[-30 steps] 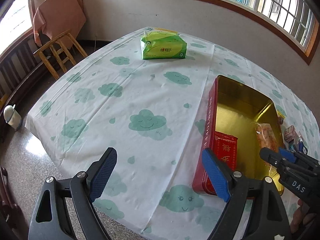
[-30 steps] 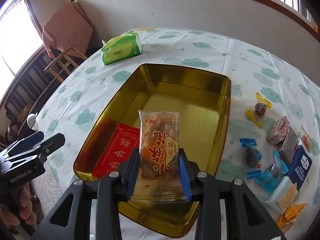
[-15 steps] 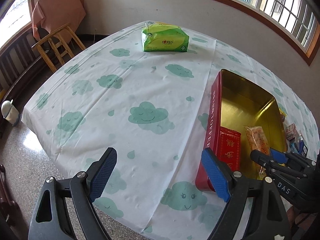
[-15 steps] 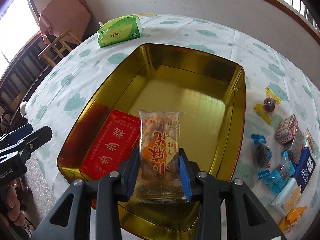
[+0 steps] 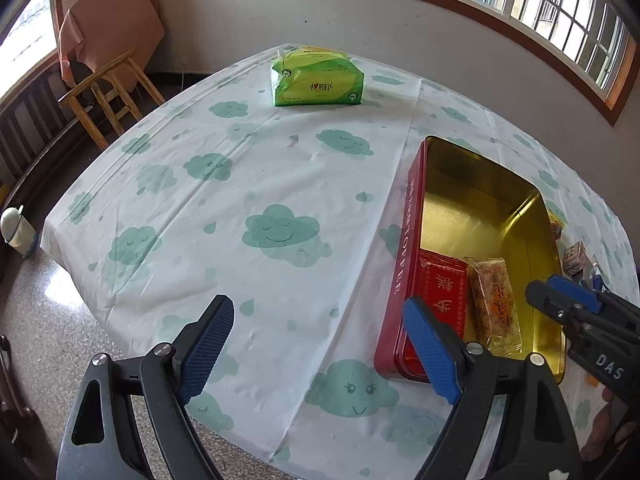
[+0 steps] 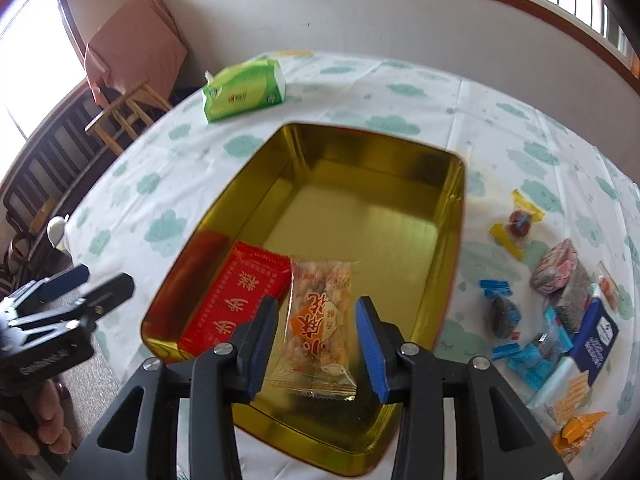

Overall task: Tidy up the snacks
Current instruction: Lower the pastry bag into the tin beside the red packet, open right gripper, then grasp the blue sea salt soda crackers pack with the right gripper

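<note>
A red tin with a gold inside [image 6: 452,216] [image 5: 404,248] stands on the cloud-print tablecloth. In its near end lie a red packet [image 6: 236,300] [image 5: 442,292] and, beside it, a clear cracker packet with orange print [image 6: 320,320] [image 5: 496,304]. My right gripper [image 6: 316,344] is open above the cracker packet, its jaws apart on both sides and not touching it. It shows at the right edge of the left wrist view [image 5: 560,296]. My left gripper [image 5: 320,352] is open and empty over the table's near left part, left of the tin.
Several loose wrapped snacks [image 6: 552,312] lie on the cloth right of the tin. A green tissue pack [image 5: 316,78] [image 6: 244,94] sits at the far side. A wooden chair [image 5: 108,92] with pink cloth stands off the table's left. The table edge [image 5: 120,304] is near my left gripper.
My right gripper opened and let go of the cracker packet, which now lies in the tin beside the red packet. The left gripper stayed open and moved little.
</note>
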`<state>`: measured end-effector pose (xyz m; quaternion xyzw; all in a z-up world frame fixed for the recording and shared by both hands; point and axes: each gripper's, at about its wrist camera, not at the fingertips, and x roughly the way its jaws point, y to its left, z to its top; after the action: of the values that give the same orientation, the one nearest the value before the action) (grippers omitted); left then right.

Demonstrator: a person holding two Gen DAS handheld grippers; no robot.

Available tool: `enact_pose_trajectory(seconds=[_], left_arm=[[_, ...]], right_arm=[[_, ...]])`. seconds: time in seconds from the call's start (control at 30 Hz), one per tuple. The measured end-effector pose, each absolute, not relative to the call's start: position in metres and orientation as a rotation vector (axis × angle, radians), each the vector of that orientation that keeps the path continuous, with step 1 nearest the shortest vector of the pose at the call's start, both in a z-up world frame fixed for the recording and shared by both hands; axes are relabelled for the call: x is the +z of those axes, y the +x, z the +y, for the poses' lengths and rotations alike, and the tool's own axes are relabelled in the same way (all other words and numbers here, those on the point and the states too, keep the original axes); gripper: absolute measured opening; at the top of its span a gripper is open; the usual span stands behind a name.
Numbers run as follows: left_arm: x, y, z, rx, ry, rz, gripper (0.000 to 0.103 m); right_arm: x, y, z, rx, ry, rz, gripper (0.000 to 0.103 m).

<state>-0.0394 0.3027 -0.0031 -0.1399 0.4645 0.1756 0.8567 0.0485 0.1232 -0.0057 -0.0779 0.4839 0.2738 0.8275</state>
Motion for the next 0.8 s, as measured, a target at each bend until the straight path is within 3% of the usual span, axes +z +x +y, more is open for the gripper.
enact_pose_trajectory(seconds=[0.3, 0.43, 0.8], left_arm=[[0.003, -0.033, 0.274, 0.300, -0.272, 0.963, 0.084], [0.004, -0.030, 0.261, 0.270, -0.263, 0.960, 0.084], [0.002, -0.021, 0.234, 0.206, -0.224, 0.972, 0.084]], right_arm=[[0.018, 0.058, 0.026, 0.355, -0.101, 1.002, 0.049], [0.009, 0.072, -0.024, 0.195, -0.077, 1.040, 0.054], [-0.032, 0.098, -0.087, 0.044, 0.120, 1.195, 0.055]])
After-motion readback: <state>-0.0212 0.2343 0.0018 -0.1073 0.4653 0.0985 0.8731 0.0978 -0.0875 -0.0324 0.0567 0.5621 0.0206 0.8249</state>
